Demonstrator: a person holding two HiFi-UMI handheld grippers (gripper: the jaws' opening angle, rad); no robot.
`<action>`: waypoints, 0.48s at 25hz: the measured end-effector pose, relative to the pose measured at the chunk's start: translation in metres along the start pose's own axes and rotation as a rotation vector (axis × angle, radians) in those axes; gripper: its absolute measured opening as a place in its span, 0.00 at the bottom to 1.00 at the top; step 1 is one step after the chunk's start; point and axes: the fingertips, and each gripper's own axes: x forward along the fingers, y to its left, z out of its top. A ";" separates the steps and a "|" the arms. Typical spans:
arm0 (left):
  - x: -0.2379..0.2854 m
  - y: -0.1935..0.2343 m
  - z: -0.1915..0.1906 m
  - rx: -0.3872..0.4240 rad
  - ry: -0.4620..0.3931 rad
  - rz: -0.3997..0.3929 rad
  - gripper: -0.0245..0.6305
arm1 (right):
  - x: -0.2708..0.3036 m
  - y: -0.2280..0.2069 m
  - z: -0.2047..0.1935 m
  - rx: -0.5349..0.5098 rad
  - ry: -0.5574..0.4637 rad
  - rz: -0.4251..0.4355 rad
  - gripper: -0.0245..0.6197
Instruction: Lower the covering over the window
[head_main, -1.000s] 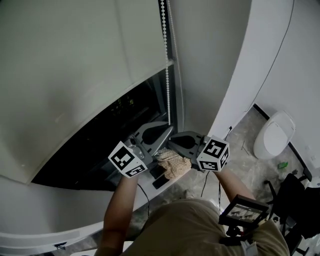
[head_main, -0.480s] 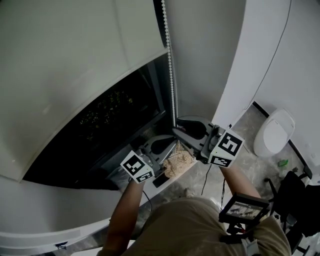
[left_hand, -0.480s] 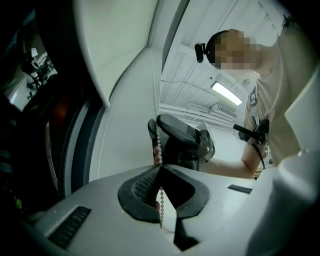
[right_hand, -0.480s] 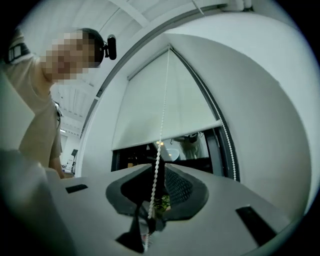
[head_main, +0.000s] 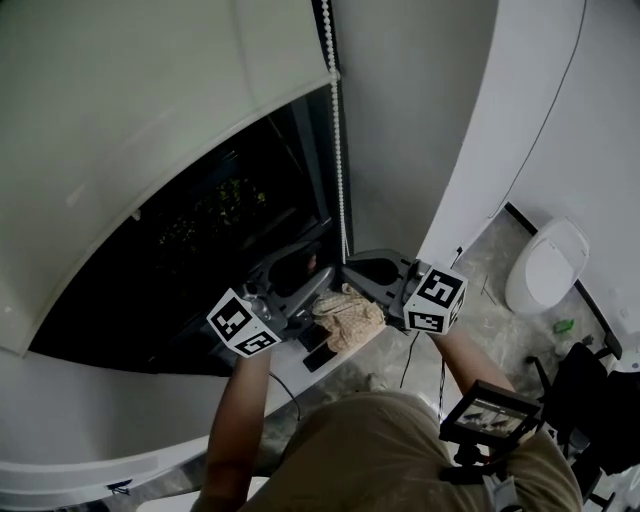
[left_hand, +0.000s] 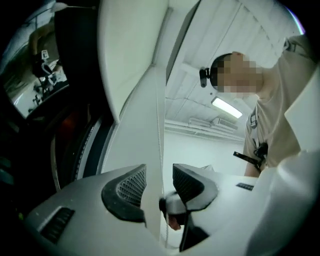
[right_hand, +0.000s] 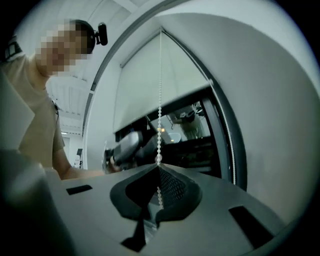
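Observation:
A white roller blind (head_main: 150, 110) covers the upper part of a dark window (head_main: 220, 230); its lower edge runs slantwise across the head view. A white bead chain (head_main: 335, 150) hangs down the window's right side. My right gripper (head_main: 347, 265) is shut on this bead chain (right_hand: 160, 115), which rises straight out of the closed jaws (right_hand: 159, 167). My left gripper (head_main: 320, 273) sits just left of it. Its jaws (left_hand: 159, 172) have just been opening and stand apart, with the thin chain (left_hand: 163, 140) running through the gap, untouched by the pads (left_hand: 131, 185).
A crumpled beige cloth (head_main: 348, 312) and a dark flat phone (head_main: 318, 355) lie on the sill below the grippers. A curved white wall (head_main: 480, 150) rises on the right. On the floor beyond it stand a toilet (head_main: 545, 265) and a black chair (head_main: 590, 390).
The blind's lower edge sits higher in the picture and more dark glass shows. The left gripper dropped, then came back up and opened. The right gripper rose, then came down again.

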 end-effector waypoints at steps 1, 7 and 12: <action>0.007 -0.002 0.006 0.044 0.025 -0.003 0.28 | 0.002 0.003 -0.010 0.021 0.016 0.013 0.05; 0.031 -0.004 0.007 0.107 0.088 0.035 0.07 | 0.007 0.013 -0.013 -0.018 0.049 0.027 0.05; 0.020 0.004 0.007 0.106 0.054 0.047 0.07 | -0.007 0.015 0.012 -0.071 -0.002 0.075 0.19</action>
